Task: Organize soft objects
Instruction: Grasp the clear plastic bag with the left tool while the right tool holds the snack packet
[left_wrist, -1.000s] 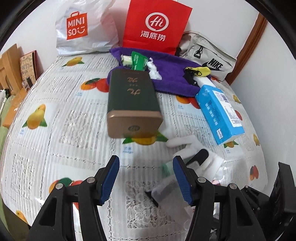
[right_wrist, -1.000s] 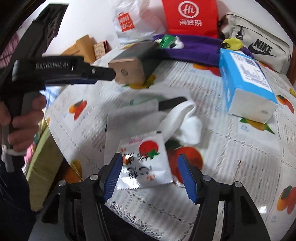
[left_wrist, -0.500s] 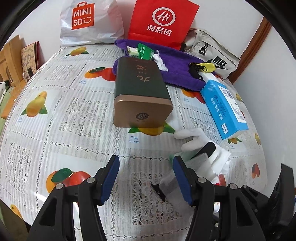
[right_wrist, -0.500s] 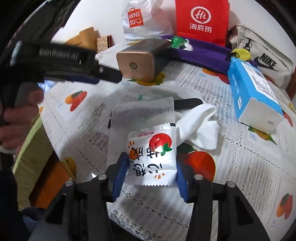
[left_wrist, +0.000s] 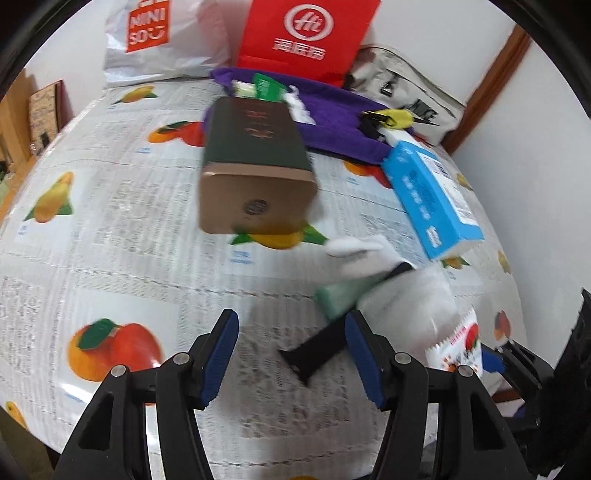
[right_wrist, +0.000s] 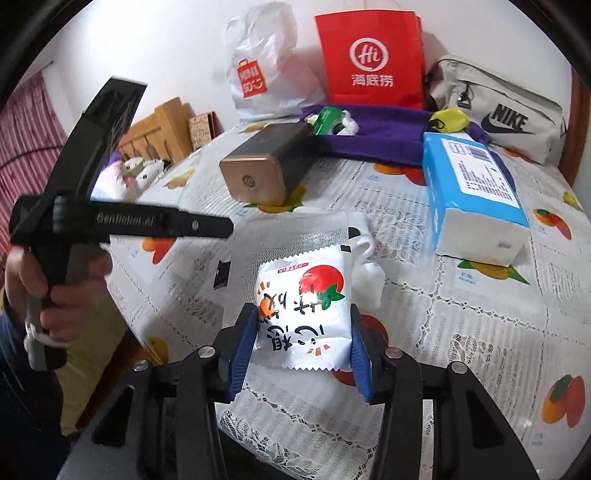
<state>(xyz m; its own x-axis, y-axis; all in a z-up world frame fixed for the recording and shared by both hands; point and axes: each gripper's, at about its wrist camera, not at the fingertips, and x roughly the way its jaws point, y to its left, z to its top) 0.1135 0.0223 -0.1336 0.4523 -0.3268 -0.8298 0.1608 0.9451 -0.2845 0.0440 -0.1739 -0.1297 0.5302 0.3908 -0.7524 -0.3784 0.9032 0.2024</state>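
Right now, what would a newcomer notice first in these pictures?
Probably the white snack packet with a red fruit picture, held between the fingers of the right gripper above the fruit-print tablecloth. Next, the red paper bag standing against the back wall, and the blue tissue pack lying at the right.

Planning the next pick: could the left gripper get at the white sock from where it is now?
Probably yes. The left gripper is open and empty, and the white sock lies just ahead to its right; only a black strap and green packet lie near it.
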